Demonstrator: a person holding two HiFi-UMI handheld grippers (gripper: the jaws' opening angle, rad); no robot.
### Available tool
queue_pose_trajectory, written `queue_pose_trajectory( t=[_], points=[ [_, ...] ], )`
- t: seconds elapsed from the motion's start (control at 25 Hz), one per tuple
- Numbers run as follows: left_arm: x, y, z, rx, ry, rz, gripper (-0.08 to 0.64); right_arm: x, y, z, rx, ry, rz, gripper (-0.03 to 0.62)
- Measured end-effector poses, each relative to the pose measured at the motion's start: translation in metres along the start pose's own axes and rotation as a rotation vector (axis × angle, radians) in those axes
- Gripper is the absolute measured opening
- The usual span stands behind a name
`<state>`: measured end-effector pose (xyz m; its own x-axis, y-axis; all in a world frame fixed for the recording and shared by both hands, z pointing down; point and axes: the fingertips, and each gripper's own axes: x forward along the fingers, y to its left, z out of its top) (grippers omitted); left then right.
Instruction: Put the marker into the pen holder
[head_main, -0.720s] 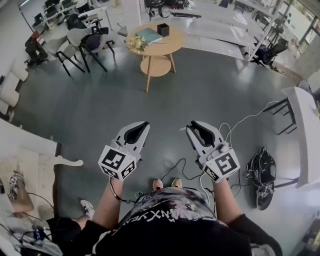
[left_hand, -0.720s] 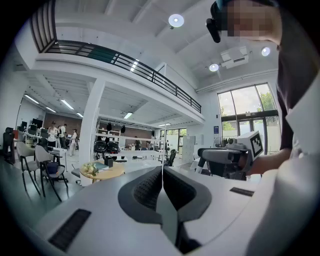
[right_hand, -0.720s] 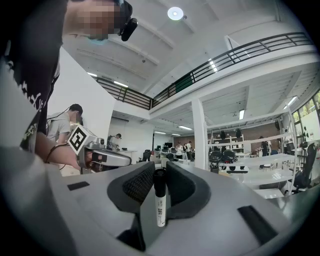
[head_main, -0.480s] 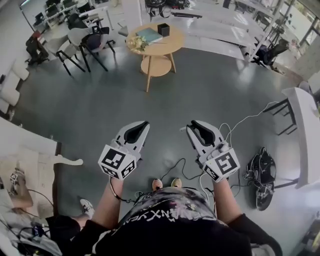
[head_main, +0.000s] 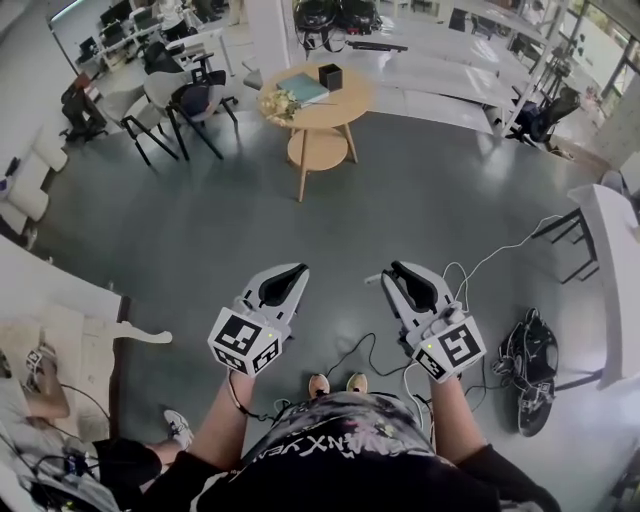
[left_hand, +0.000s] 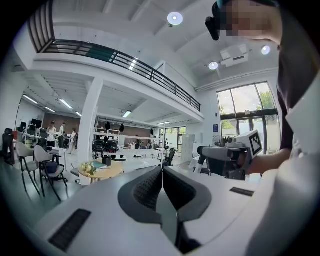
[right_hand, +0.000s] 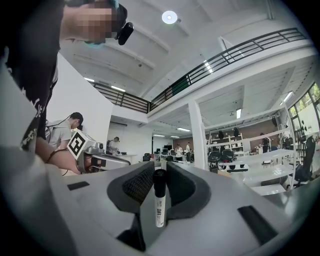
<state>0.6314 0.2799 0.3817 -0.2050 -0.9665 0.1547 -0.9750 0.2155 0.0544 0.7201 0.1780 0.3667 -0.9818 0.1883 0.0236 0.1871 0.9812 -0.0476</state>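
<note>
Marker (right_hand: 159, 197) sits clenched, cap up, in my right tool (right_hand: 160, 169); my left tool (left_hand: 162, 170) is closed on nothing. Black pen holder (head_main: 330, 75) stands at twelve o'clock on the round surface (head_main: 345, 97), well apart. I should walk close, hold level, then tip the marker straight in.

Black printed T-shirt (head_main: 340, 455), short sleeves (head_main: 185, 475), pale shoes (head_main: 318, 384), grey-shelled left gripper (head_main: 292, 270) and right gripper (head_main: 394, 270), black ribbed fingers (left_hand: 145, 187), a black-and-white marker cube (head_main: 245, 342) on each.
</note>
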Motion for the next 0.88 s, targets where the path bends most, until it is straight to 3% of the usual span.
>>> queue_pose_trajectory(
  t=[0.28, 0.88],
  points=[
    [0.006, -0.018, 0.010, 0.023, 0.001, -0.004, 0.026, -0.017, -0.008, 0.005, 0.003, -0.018, -0.007, 0.080],
    [0.030, -0.073, -0.010, 0.031, 0.045, 0.009, 0.026, -0.064, -0.036, -0.014, 0.013, -0.019, 0.028, 0.080]
  ],
)
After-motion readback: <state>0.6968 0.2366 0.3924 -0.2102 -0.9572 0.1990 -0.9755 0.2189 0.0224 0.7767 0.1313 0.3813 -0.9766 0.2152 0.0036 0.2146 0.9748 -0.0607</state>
